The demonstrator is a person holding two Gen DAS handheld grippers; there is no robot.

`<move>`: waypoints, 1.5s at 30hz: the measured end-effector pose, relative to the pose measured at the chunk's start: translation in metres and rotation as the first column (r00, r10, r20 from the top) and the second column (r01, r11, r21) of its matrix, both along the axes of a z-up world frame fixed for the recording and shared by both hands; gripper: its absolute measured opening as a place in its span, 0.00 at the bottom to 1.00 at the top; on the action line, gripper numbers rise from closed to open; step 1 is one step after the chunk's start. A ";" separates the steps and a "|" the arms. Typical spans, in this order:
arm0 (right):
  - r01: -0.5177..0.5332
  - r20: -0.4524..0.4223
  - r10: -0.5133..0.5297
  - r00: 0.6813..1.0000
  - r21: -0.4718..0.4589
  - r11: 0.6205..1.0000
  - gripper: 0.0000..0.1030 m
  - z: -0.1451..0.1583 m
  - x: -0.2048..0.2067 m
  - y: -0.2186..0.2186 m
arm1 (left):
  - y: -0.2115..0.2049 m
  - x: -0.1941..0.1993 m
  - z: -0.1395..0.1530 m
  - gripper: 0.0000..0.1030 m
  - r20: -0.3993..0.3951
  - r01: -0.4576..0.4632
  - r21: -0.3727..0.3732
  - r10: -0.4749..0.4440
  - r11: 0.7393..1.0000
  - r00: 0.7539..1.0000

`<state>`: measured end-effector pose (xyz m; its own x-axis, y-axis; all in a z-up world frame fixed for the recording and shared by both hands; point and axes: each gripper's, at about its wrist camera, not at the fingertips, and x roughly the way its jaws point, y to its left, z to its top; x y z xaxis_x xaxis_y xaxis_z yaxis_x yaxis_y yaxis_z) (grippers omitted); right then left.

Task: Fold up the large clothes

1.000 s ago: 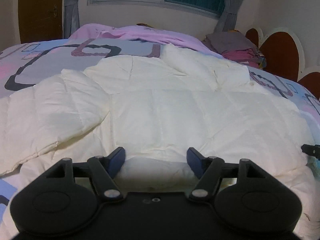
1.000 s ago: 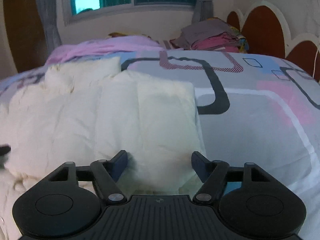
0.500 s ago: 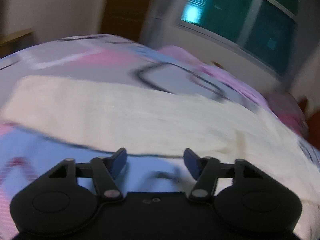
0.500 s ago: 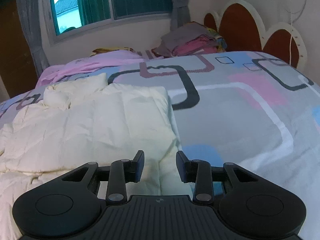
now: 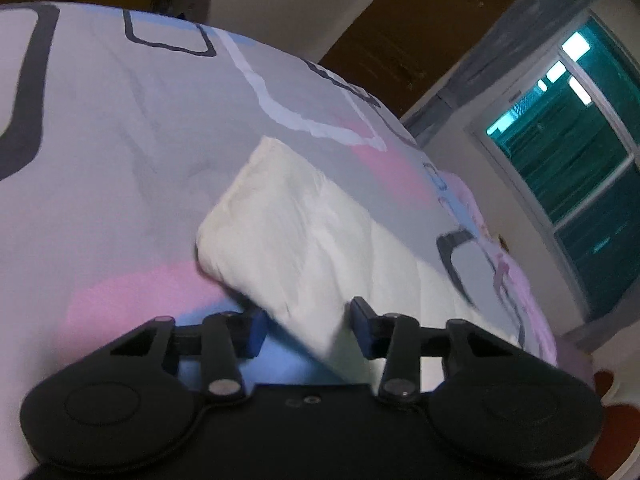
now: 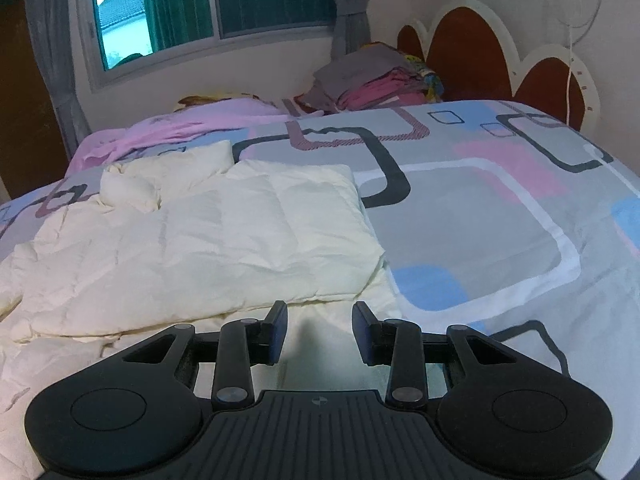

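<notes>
Cream puffy jacket point(image 6: 208, 236) — sleeve point(image 5: 288, 232) folded in — flat on bedspread.

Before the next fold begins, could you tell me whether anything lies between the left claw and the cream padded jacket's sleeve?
Nothing visible does. The left claw is open with the end of the cream padded jacket's sleeve already reaching between its fingers; around it lies only the patterned bedspread.

The left tongs point(image 5: 307, 326) gape around a cream garment's point(image 5: 304, 236) corner on the patterned bedspread point(image 5: 120, 120).
</notes>
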<state>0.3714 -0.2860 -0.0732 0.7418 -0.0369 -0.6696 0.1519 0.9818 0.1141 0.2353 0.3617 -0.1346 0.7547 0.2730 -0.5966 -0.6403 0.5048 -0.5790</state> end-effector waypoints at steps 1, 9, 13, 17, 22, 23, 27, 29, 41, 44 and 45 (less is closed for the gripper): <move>0.003 -0.004 -0.003 1.000 -0.007 1.000 0.35 0.001 0.000 0.002 | 0.002 0.004 0.003 0.27 0.003 0.006 0.006 -0.006 1.000 1.000; -0.008 0.016 0.009 1.000 -0.020 1.000 0.35 0.013 0.009 0.016 | -0.055 0.058 0.063 0.08 0.084 0.276 0.272 -0.308 0.922 0.948; -0.032 0.027 0.032 0.999 -0.010 0.999 0.35 0.014 0.018 0.020 | -0.116 0.092 0.084 0.08 0.078 0.425 0.324 -0.471 0.845 0.879; -0.049 0.041 0.048 0.998 0.012 0.999 0.35 0.017 0.027 0.017 | -0.193 0.132 0.091 0.08 0.030 0.587 0.361 -0.638 0.725 0.770; -0.056 0.060 0.053 0.997 0.053 0.997 0.35 0.021 0.033 0.001 | -0.294 0.177 0.083 0.08 -0.057 0.748 0.369 -0.790 0.552 0.611; -0.054 0.062 0.051 0.997 0.062 0.997 0.35 0.021 0.033 -0.003 | -0.310 0.184 0.080 0.08 -0.070 0.771 0.361 -0.809 0.525 0.584; -0.040 0.062 0.035 0.997 0.095 0.995 0.35 0.021 0.033 -0.022 | -0.374 0.199 0.065 0.08 -0.124 0.837 0.347 -0.864 0.423 0.488; -0.033 0.062 0.026 0.998 0.116 0.993 0.35 0.021 0.032 -0.033 | -0.400 0.206 0.057 0.08 -0.131 0.863 0.331 -0.887 0.381 0.442; -0.095 0.102 0.073 0.992 0.237 0.967 0.94 0.022 0.037 -0.052 | -0.460 0.184 0.037 0.63 -0.166 0.922 0.336 -0.951 0.193 0.260; -0.134 0.078 0.116 0.990 0.289 0.948 0.76 0.017 0.049 -0.042 | -0.418 0.172 0.051 0.61 -0.143 0.882 0.372 -0.921 0.288 0.361; -0.146 0.069 0.131 0.989 0.306 0.941 0.71 0.014 0.053 -0.038 | -0.401 0.169 0.054 0.61 -0.134 0.863 0.386 -0.906 0.325 0.401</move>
